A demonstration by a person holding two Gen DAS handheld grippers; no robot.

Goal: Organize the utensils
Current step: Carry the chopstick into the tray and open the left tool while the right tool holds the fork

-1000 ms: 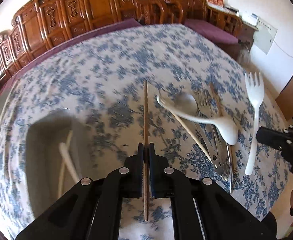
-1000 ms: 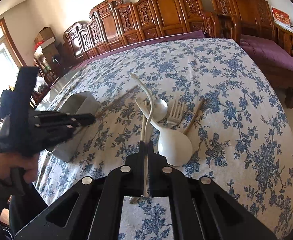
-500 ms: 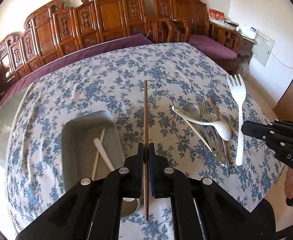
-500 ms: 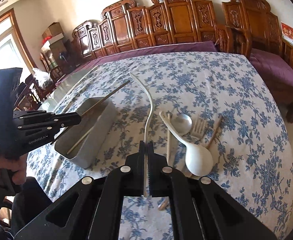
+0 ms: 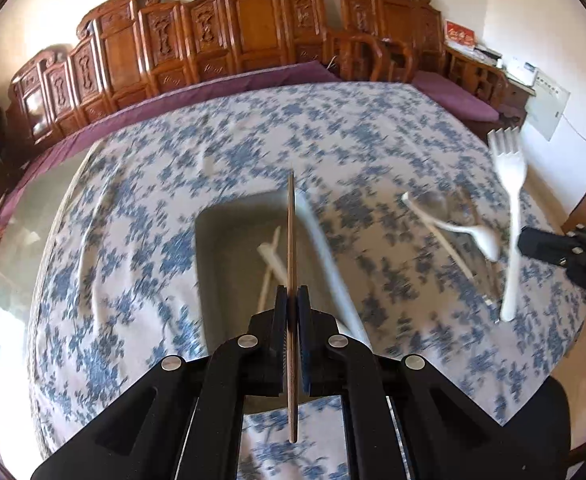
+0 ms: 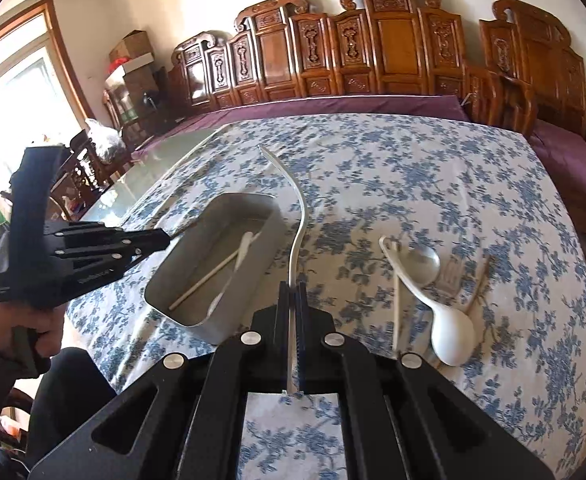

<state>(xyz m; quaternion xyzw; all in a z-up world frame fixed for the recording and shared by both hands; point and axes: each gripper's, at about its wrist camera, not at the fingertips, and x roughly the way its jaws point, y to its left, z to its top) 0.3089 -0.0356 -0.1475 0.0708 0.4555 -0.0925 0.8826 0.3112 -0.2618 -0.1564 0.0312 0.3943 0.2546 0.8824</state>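
While the left gripper (image 5: 291,300), its jaws pinching a brown chopstick (image 5: 291,240), hangs over the metal tray (image 6: 229,204) where a pale chopstick (image 6: 209,276) and a white utensil (image 6: 243,250) already lie, the right gripper (image 6: 293,292) beside it clamps a white plastic fork (image 6: 297,216) by the handle. Both long pieces point toward one narrow tray, so they could knock together or catch the rim and tip out. Further right, a white spoon (image 6: 449,328), metal spoon (image 6: 423,262) and fork wait on the tablecloth (image 6: 413,168).
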